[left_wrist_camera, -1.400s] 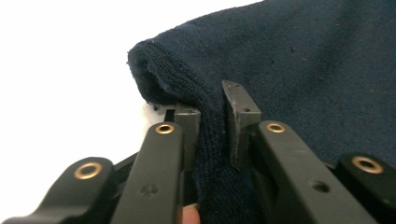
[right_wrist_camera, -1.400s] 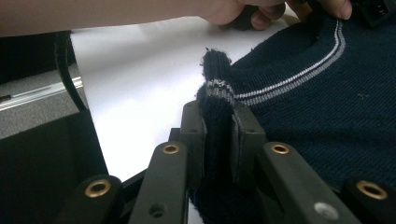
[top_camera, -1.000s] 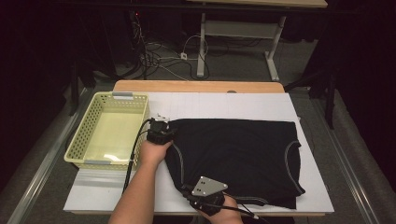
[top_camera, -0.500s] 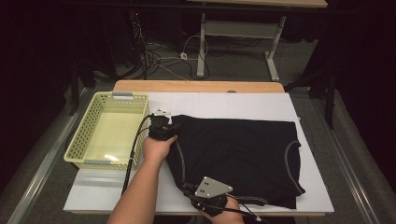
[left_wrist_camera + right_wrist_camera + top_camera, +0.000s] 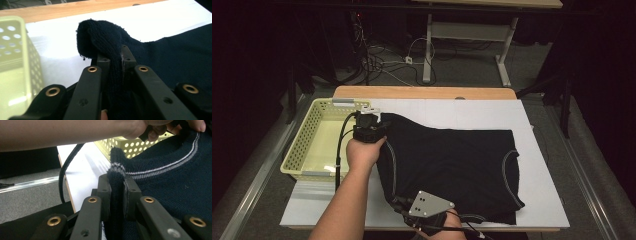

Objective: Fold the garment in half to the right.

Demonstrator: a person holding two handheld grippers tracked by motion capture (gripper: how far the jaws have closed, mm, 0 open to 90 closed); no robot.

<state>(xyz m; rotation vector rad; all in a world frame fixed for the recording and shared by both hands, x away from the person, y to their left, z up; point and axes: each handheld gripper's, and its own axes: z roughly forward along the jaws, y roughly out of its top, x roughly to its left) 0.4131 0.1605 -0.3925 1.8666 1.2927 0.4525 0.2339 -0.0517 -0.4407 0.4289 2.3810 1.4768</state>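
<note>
Dark knit sweater [image 5: 452,165] on white table, left fingers [image 5: 103,62] clamped on its fabric, right fingers [image 5: 103,187] pinching striped hem.

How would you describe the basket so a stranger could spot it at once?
Start at the white table, where a dark sweater lies spread. Look to its left edge: the basket sits there, pale yellow, with walls full of round holes.

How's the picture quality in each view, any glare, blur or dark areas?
High view: the room around the table is nearly black, the white top evenly lit, the sweater a dark mass with little detail. Left gripper view: the white top glares, the basket is soft, the knit at the jaws sharp. Right gripper view: the near links are blurred, the striped hem crisp, the forearm out of focus.
</note>
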